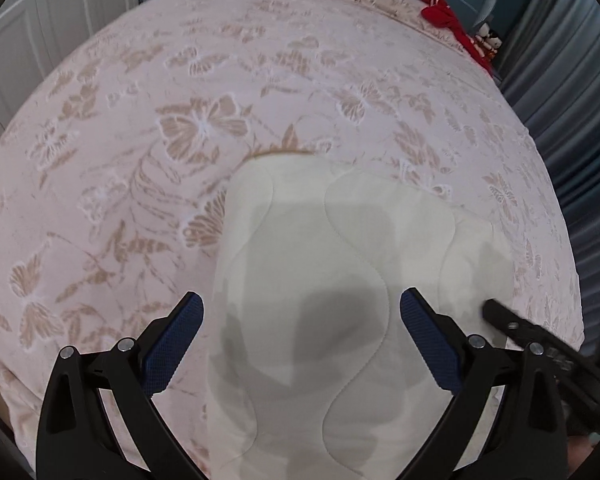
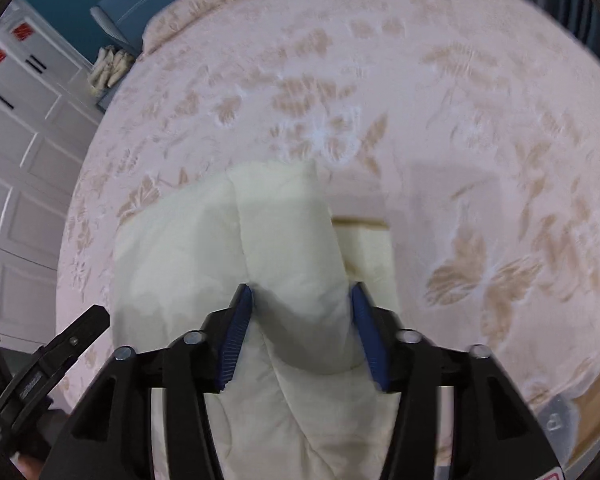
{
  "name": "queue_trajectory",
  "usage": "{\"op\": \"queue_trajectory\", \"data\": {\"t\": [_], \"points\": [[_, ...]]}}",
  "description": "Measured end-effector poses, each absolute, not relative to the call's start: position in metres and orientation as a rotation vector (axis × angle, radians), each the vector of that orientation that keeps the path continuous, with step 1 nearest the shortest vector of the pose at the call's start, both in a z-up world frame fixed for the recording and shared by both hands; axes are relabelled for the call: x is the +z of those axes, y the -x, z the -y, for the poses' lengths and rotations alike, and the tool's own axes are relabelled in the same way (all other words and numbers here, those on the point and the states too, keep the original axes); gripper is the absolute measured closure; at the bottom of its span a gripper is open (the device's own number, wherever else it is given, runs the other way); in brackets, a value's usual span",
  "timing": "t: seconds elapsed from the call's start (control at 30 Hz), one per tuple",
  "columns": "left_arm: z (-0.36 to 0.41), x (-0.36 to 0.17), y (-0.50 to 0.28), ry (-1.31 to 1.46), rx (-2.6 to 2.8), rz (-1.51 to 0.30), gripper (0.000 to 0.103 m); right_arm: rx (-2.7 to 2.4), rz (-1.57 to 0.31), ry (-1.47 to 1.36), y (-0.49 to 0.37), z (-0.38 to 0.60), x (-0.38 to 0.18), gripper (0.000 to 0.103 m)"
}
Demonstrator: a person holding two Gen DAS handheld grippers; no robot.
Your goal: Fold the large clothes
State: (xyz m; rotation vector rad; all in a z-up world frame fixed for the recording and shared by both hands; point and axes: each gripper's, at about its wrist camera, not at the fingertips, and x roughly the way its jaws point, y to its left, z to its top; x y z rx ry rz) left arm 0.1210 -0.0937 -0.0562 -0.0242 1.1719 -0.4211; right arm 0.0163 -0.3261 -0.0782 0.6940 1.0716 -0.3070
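1. Pink bedspread with tan butterflies is seen covering the whole bed.
2. Cream quilted clothing is laid folded on the near middle of the bedspread.
3. Its raised fold is clamped between the fingers of the right gripper.
4. Above the clothing, the left gripper is spread wide, grasping nothing.
5. Red cloth is seen at the far right edge.

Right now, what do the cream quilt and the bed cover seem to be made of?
Cream quilt: padded fabric, probably cotton or polyester, matte; wavy stitch lines, puffy folds in the right gripper.
Bed cover: pink textile, seemingly plush, with raised beige butterfly pattern.
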Motion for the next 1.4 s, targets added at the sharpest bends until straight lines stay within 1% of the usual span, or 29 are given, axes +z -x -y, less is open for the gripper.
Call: {"op": "queue_trajectory", "data": {"t": [0.03,0.1,0.17,0.23,0.3,0.4,0.67,0.83,1.4], "points": [[0.094,-0.058,-0.120,0.029,-0.424,-1.177,0.007,-0.279,-1.072,-0.726,-0.016,0.328,-0.082,0.092],[0.094,-0.057,-0.115,0.024,-0.441,-1.171,0.007,-0.276,-1.011,-0.691,-0.006,0.328,-0.064,0.098],[0.096,-0.056,-0.109,0.007,-0.453,-1.164,0.007,-0.298,-0.972,-0.633,0.005,0.329,-0.047,0.098],[0.102,-0.060,-0.102,-0.024,-0.463,-1.163,0.007,-0.325,-0.989,-0.604,0.009,0.333,-0.048,0.098],[0.112,-0.071,-0.096,-0.055,-0.471,-1.187,0.010,-0.381,-1.063,-0.531,0.006,0.333,-0.069,0.098],[0.120,-0.083,-0.091,-0.090,-0.453,-1.193,0.009,-0.417,-1.125,-0.452,0.002,0.326,-0.093,0.098],[0.139,-0.104,-0.090,-0.236,-0.388,-1.148,0.008,-0.463,-1.189,-0.292,-0.016,0.307,-0.120,0.096],[0.144,-0.119,-0.090,-0.269,-0.365,-1.125,0.005,-0.473,-1.197,-0.262,-0.022,0.302,-0.130,0.095],[0.151,-0.135,-0.079,-0.303,-0.319,-1.003,0.005,-0.491,-1.156,-0.191,-0.024,0.290,-0.145,0.089]]}}
